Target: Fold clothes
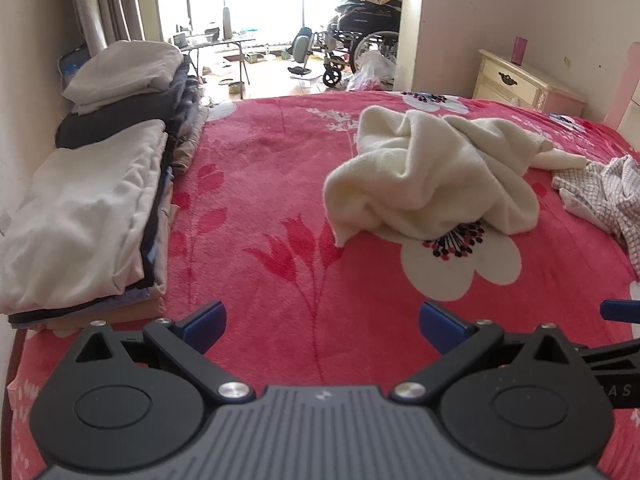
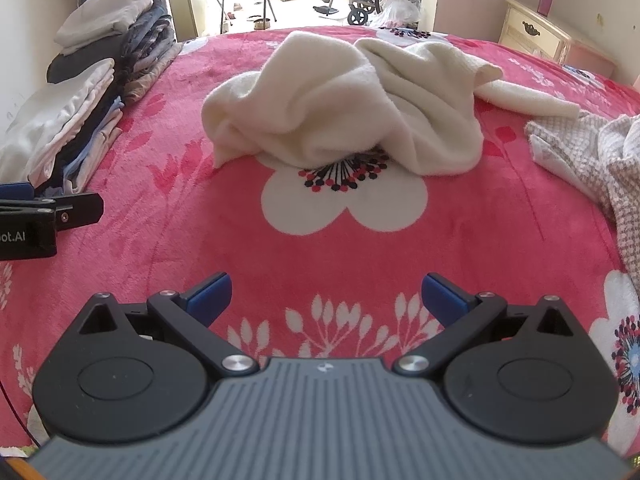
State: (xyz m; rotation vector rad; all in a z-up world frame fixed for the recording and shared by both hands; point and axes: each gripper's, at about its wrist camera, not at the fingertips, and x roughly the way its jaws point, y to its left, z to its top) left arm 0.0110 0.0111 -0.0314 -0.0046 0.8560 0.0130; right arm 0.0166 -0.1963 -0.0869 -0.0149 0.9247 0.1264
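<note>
Cream garment [image 2: 344, 108] lies crumpled mid-bed [image 2: 500, 236]; both grippers' jaws wide, empty. Grabbing bunched layers could fold it crooked.

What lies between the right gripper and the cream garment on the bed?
Only bare bedspread, with its white flower print; nothing rests between the right gripper and the cream garment. The right wrist view shows this.

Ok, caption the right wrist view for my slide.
Open right hand-held gripper faces a crumpled cream garment on the pink floral bedspread, folded stack left.
</note>
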